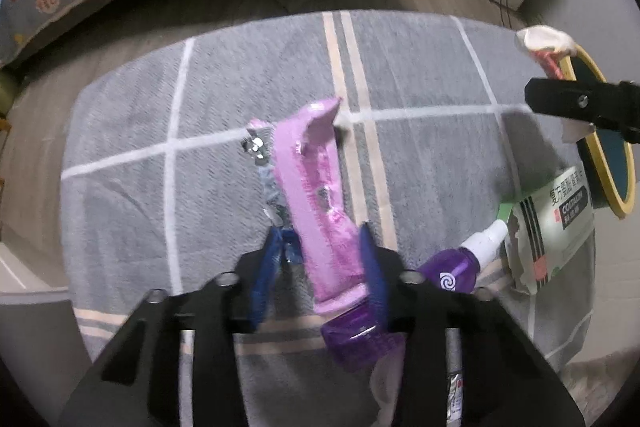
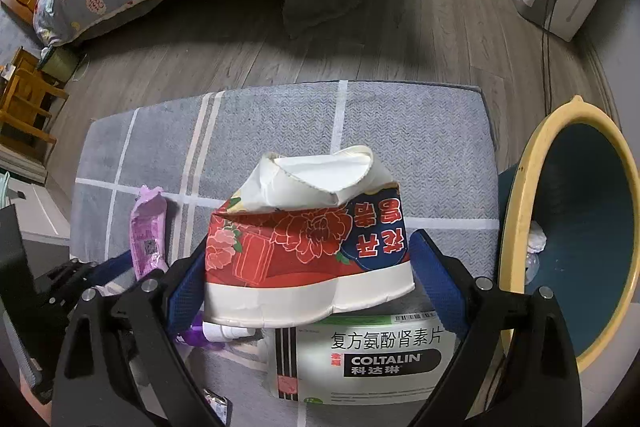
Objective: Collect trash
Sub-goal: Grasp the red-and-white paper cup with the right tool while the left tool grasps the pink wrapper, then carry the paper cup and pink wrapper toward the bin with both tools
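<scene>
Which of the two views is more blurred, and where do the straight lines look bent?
Left wrist view: softer, with motion smear on the pink wrapper and the rug stripes. Right wrist view: sharper, the print on the medicine box is readable. Both views: fisheye curves the rug edges and floorboards, with dark corners.

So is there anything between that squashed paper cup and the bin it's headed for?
Nothing visible. The right gripper holds the crushed cup above a medicine box, and the yellow-rimmed bin stands open just beside it, with only bare mat and air between.
</scene>
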